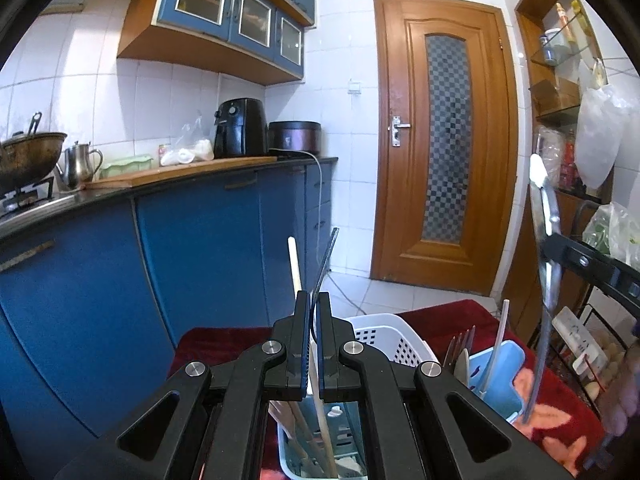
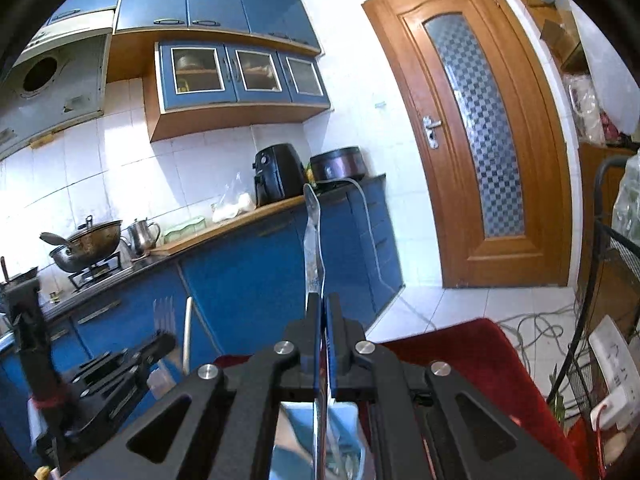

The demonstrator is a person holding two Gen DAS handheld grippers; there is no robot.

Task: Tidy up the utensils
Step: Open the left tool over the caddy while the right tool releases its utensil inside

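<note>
Both pairs of fingers are clenched: my left gripper [image 1: 314, 300] grasps a thin utensil [image 1: 326, 258] above the caddy [image 1: 304, 440]; my right gripper [image 2: 323, 312] grips a spoon [image 2: 311, 240] by its handle, upright over the blue holder [image 1: 502, 376]; forks [image 1: 460, 344] already stand there. I judge the risk is slippage; both holds are narrow, and a tilt while lowering could snag the rim or topple the holder onto the red cloth [image 1: 444, 314].
</note>
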